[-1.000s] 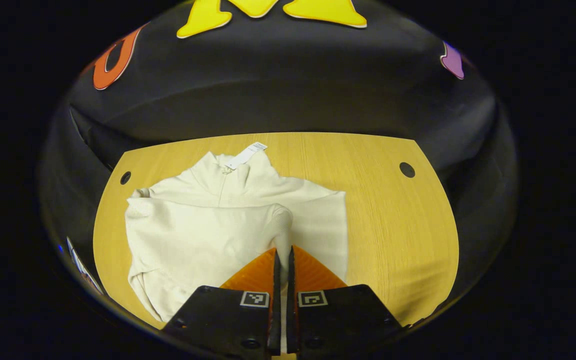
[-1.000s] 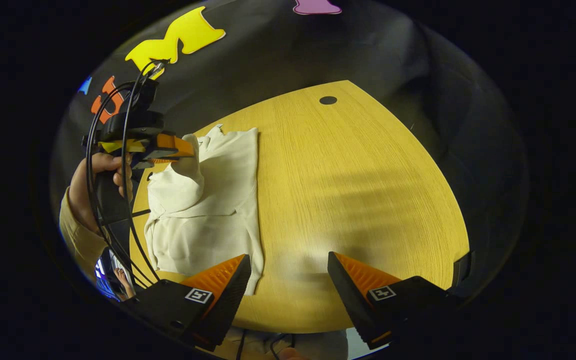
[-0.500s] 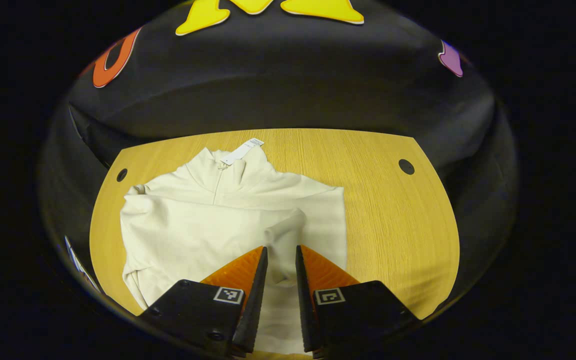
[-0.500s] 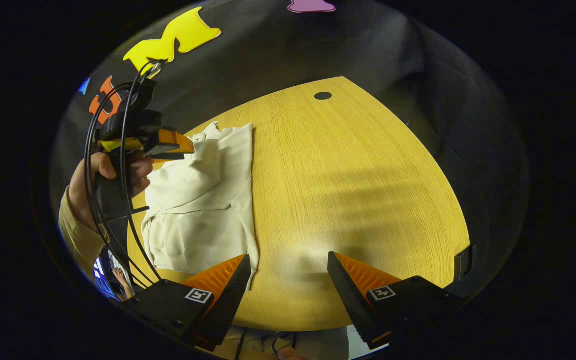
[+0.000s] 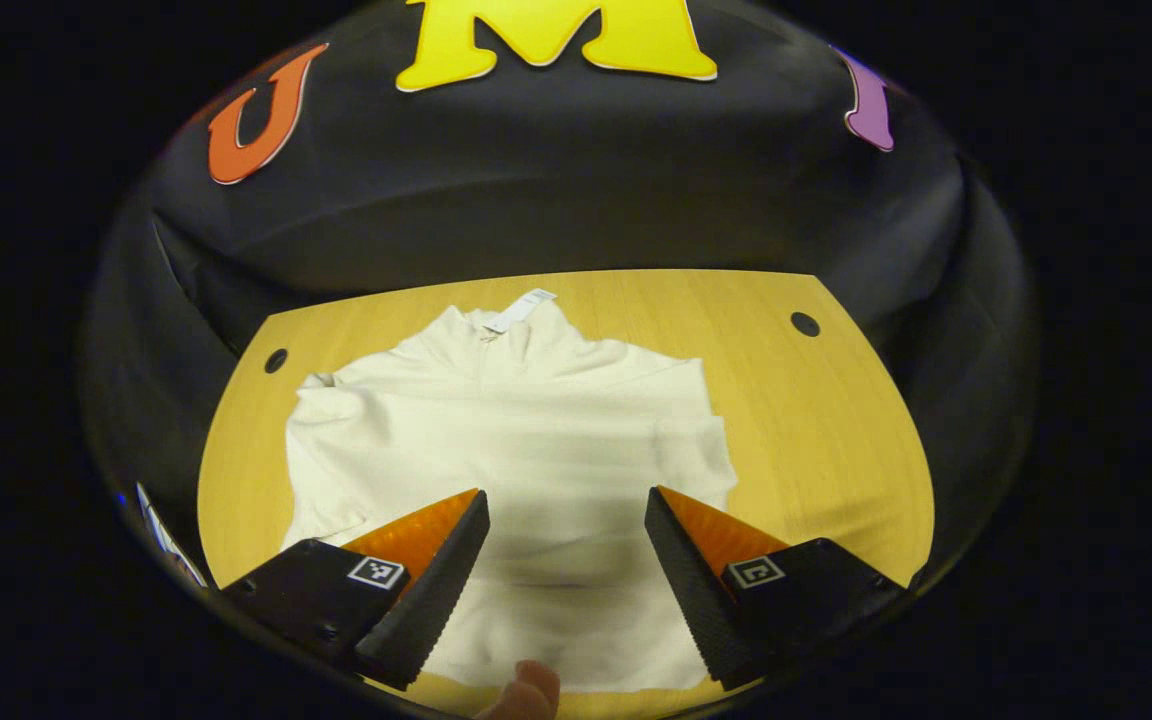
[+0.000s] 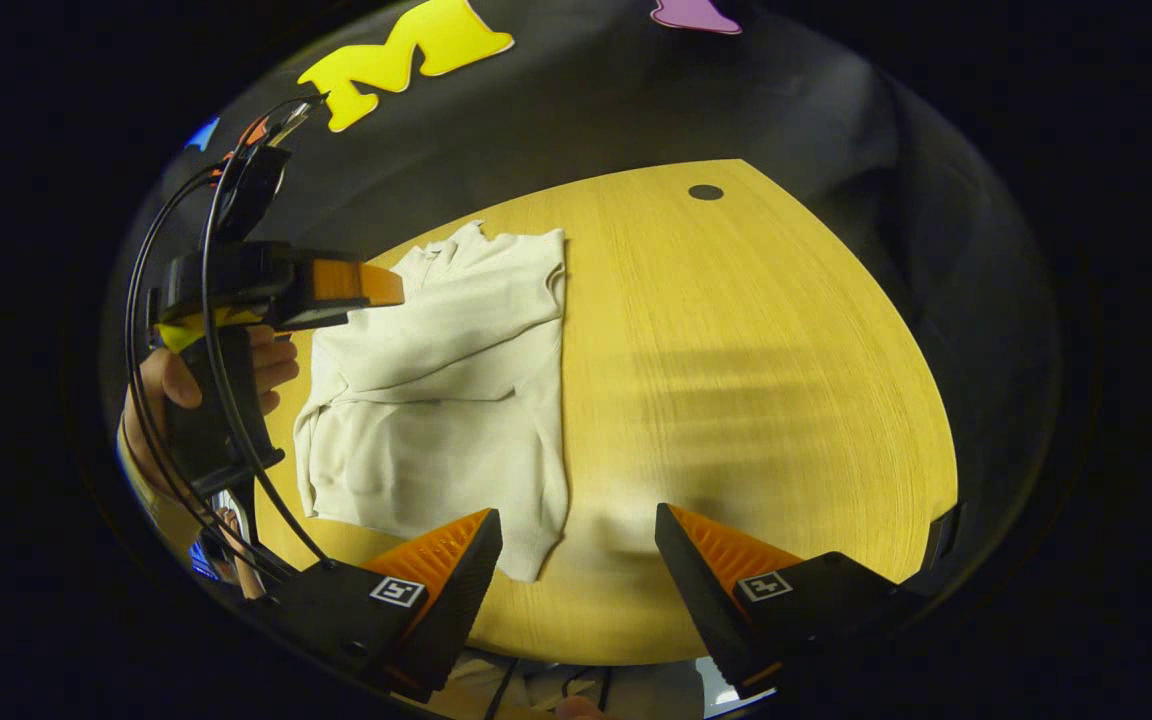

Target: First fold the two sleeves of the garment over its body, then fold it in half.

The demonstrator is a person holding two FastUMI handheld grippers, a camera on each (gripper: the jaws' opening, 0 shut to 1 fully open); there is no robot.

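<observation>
A cream garment (image 5: 526, 440) with a zip collar lies flat on the wooden table (image 5: 816, 420), both sleeves folded across its body. My left gripper (image 5: 566, 530) hovers open above the garment's lower half, holding nothing. In the right gripper view the same garment (image 6: 456, 380) lies at the table's left part, and the left gripper (image 6: 381, 290) hangs over its upper left side, held by a hand (image 6: 176, 380). My right gripper (image 6: 576, 545) stands open near the table's front edge, just right of the garment's hem corner, with nothing between its fingers.
A white tag (image 5: 521, 310) sticks out at the collar. The table has round holes (image 5: 804, 323) (image 5: 276, 360) near its far corners. A fingertip (image 5: 526, 695) shows at the bottom of the left gripper view. Bare wood (image 6: 756, 380) spreads to the garment's right.
My left gripper opened and let go of the sleeve, which now lies flat across the body. It then pulled back toward the hem. The right gripper barely moved.
</observation>
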